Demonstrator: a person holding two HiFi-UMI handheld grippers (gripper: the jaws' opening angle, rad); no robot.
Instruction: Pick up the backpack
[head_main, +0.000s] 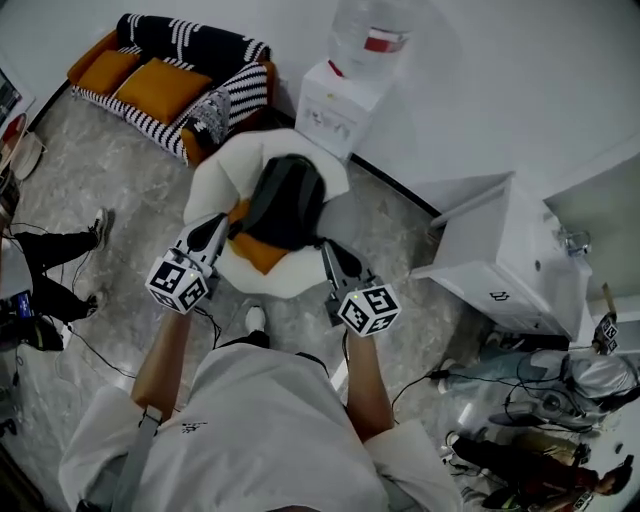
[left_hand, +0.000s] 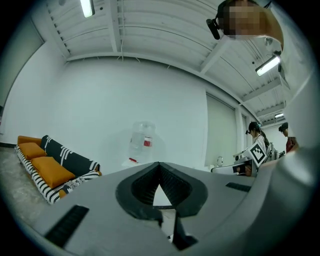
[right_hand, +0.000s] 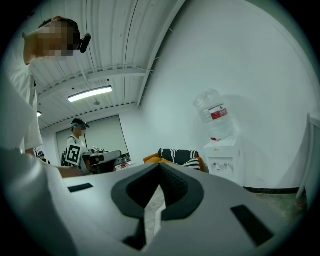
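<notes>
Closed and empty, the left claw (head_main: 220, 226) and right claw (head_main: 326, 247) flank the backpack (head_main: 288, 200) on a white chair (head_main: 222, 168).

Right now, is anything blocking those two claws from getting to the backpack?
Nothing visible does. The backpack lies on the white chair; the left gripper and right gripper, both shut, flank it with no object between.
</notes>
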